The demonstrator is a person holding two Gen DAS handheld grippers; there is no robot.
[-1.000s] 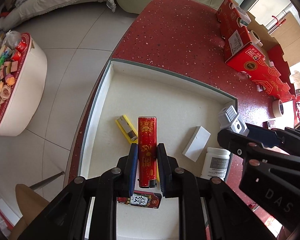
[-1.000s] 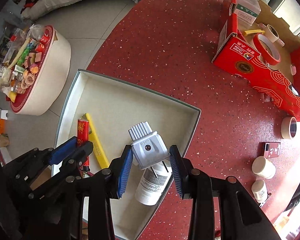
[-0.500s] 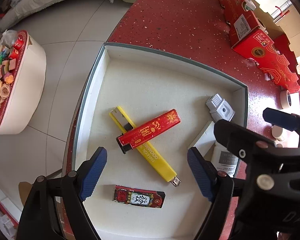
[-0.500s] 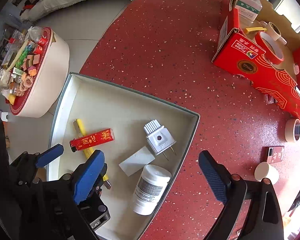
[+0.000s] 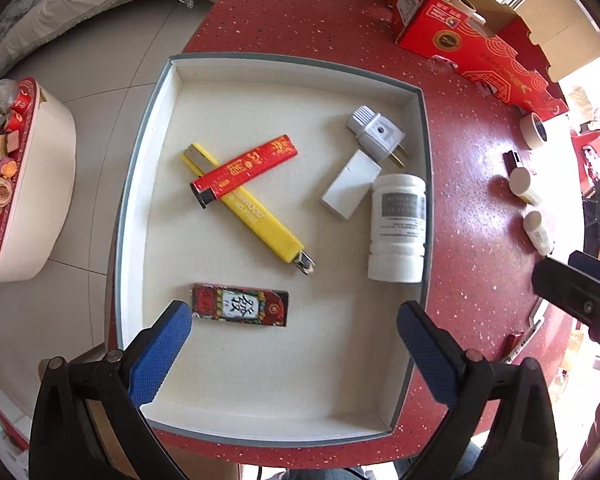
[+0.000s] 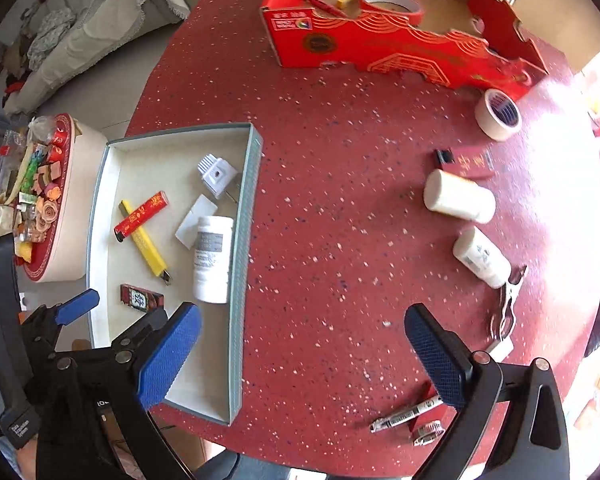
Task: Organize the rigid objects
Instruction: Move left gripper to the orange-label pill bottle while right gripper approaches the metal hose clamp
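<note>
Left gripper (image 5: 294, 354) opening, empty, over tray (image 5: 140, 184). Right gripper (image 6: 300, 354) opening, empty, over table (image 6: 340, 200); bottles (image 6: 460, 196) at 2 o'clock.

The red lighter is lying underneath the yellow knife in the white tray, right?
Not quite. The red lighter lies on top of the yellow knife, crossing over it near its upper end, not underneath. The left wrist view shows this clearly. Both are indeed in the white tray.
</note>
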